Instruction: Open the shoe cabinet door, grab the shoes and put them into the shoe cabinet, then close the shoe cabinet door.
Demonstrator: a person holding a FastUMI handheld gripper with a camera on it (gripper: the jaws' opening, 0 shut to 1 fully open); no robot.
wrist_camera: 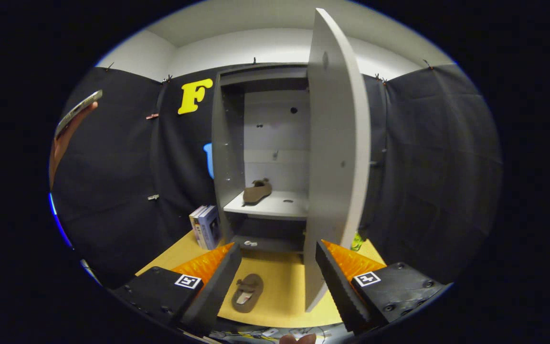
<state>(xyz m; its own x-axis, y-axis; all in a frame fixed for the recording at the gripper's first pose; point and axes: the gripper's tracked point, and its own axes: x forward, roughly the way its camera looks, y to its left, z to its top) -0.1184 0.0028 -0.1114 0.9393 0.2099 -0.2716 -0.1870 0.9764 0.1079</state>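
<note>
With the cabinet door (337, 157) open and one shoe (257, 191) on the shelf (275, 206), the hand-held gripper (275, 279), wide open and empty, should next descend onto the second shoe (247, 292) lying on the counter (284, 277) between its fingers.

Open cabinet (265, 143) at 12 o'clock
One shoe (257, 191) on its shelf (275, 206); another shoe (247, 292) on the floor between the parted gripper (275, 282) fingers; books (206, 225) at 10 o'clock.

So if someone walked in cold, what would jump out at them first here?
Probably the tall grey cabinet straight ahead, its door swung wide open toward the gripper. One brown shoe lies on the middle shelf, and its mate sits on the yellow floor between the open fingers.
</note>
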